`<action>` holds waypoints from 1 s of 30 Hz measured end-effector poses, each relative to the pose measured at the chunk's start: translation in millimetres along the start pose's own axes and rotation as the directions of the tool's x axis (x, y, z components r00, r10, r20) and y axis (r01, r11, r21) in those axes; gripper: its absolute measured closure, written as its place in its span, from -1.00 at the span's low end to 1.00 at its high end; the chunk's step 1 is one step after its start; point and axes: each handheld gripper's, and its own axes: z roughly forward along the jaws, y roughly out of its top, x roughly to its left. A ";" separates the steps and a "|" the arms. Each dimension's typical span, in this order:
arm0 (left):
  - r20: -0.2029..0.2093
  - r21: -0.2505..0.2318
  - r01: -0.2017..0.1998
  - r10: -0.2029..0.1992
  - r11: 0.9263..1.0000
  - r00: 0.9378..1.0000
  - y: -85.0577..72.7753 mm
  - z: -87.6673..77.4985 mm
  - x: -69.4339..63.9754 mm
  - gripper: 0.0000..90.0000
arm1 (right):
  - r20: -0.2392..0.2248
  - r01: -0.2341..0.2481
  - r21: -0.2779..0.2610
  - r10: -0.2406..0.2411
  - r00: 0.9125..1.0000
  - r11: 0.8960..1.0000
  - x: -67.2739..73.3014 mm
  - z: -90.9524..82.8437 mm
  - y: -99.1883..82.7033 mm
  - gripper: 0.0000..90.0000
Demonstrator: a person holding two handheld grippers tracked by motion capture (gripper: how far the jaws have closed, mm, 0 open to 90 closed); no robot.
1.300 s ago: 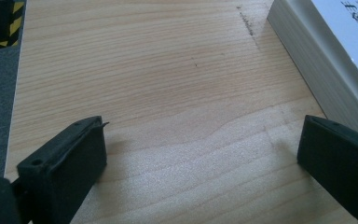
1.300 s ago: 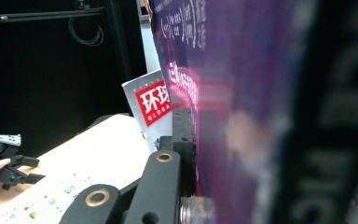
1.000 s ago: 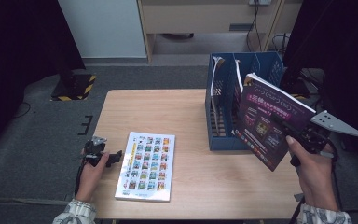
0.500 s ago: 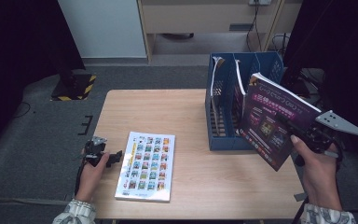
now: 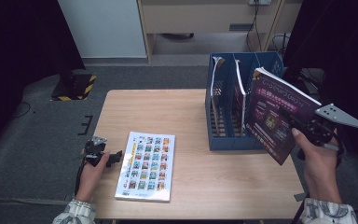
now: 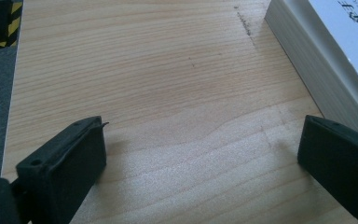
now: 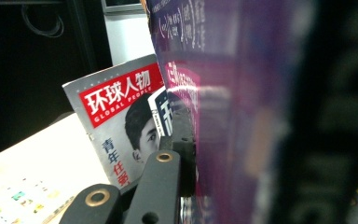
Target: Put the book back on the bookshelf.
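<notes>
High view: your right hand-held gripper (image 5: 303, 125) clamps glossy purple magazine (image 5: 276, 115), tilted beside blue plastic file rack (image 5: 223, 135), likely lining up for free slot. White thick picture-grid book (image 5: 145, 165) flat on light wooden table (image 5: 182, 112).

Left gripper view: left hand-held gripper (image 6: 200, 163) open, empty, resting beside book.

Right gripper view: racked magazine (image 7: 121, 121) reads "GLOBAL PEOPLE".

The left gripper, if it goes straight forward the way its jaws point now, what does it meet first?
Probably nothing soon. The left gripper stands open, low over the bare wooden table, and that way looks free to the far edge. The white book lies just off to one side; the jaw nearest it may brush its edge, though depth is unclear.
</notes>
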 end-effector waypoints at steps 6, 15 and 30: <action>0.000 0.000 0.000 0.000 1.000 1.000 0.0 0.0 0.0 -0.99 | 0.036 0.024 0.015 -0.025 0.999 1.000 -1.0 9.2 5.5 0.87; 0.001 0.000 -0.001 0.001 1.000 1.000 0.1 0.1 -0.3 -0.99 | 0.082 0.072 0.062 -0.077 0.994 0.995 -5.2 20.7 10.5 0.87; 0.001 0.001 -0.002 0.002 1.000 1.000 0.3 0.2 -0.8 -0.99 | 0.108 0.004 0.016 -0.005 0.994 1.000 -11.5 33.0 10.5 0.87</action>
